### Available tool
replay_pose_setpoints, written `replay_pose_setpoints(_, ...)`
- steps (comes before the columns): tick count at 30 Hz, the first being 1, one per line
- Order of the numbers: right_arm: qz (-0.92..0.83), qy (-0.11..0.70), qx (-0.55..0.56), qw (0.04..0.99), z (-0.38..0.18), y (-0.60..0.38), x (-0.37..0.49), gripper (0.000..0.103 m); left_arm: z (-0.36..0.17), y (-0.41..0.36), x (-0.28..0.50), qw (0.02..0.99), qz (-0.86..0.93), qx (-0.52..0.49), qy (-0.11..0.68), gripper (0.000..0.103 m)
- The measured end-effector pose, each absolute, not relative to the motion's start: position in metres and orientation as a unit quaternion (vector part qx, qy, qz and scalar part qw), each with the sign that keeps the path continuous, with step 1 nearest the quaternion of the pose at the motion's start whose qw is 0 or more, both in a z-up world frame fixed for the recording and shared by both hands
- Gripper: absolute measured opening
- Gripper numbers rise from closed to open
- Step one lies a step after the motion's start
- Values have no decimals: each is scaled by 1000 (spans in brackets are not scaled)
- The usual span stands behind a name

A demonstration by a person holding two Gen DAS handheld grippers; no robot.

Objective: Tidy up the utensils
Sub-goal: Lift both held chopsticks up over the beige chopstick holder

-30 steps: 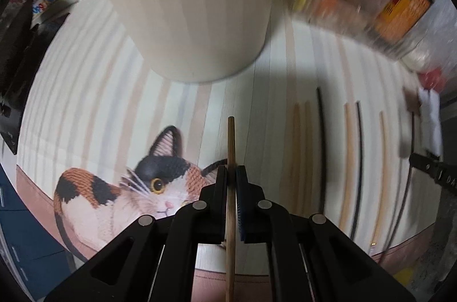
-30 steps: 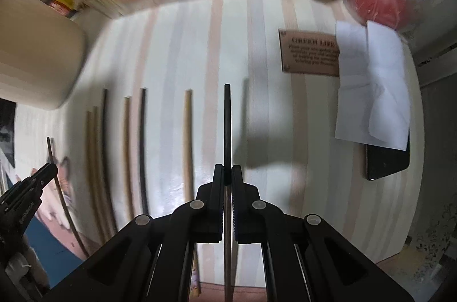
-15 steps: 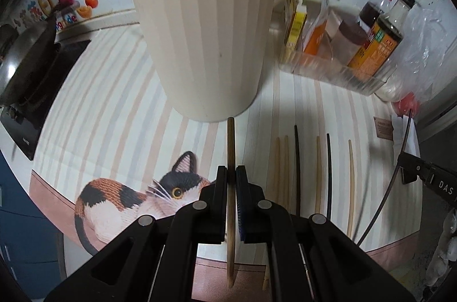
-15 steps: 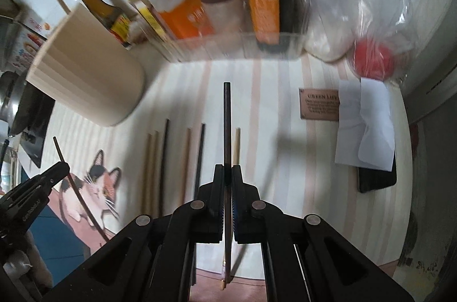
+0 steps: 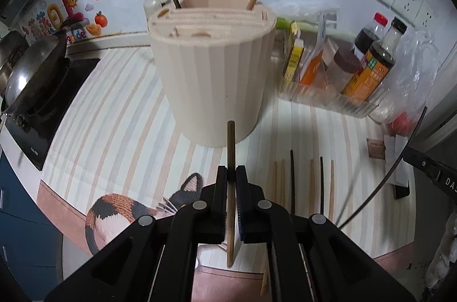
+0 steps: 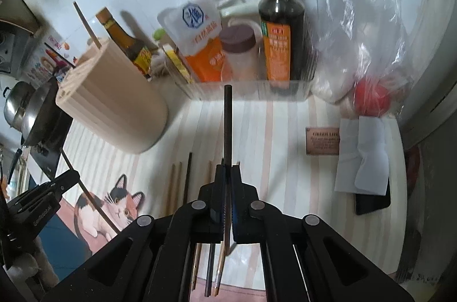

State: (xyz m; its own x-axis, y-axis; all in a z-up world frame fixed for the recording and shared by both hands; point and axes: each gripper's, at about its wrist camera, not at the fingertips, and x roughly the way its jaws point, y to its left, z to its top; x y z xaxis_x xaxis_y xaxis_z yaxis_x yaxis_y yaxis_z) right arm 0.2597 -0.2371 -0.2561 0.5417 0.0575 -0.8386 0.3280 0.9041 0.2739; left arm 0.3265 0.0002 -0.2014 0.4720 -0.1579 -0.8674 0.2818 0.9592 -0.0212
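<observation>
1. My left gripper point(image 5: 232, 176) pinches a wooden chopstick point(image 5: 230, 153), raised above the mat, tip in front of the holder point(image 5: 211, 73).
2. My right gripper point(image 6: 227, 173) pinches a black chopstick point(image 6: 227, 125), also raised.
3. Holder has one black and one wooden stick in its slots.
4. Six loose chopsticks point(image 5: 302, 182) lie on the striped mat point(image 5: 120, 113), right of the holder.
</observation>
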Motion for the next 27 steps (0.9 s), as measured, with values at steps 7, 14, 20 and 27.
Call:
replay_pose_setpoints(7,-75,445,203,869,-234,-237,259,0,-183,1,327,868,-128,60,476,3)
replay_pose_setpoints(14,-59,457,254,850,-241,-252,271,0,-178,5,333,876,-112,60,465,3)
replay_pose_setpoints(20,-84,496,347,792,-303,-289,305,44,-185,6,353,887,-66,61,453,3)
replay_pose_setpoints(27,-112,523,345,771,-346,-297,367,42,-188,5,375,893,-26,84,442,3)
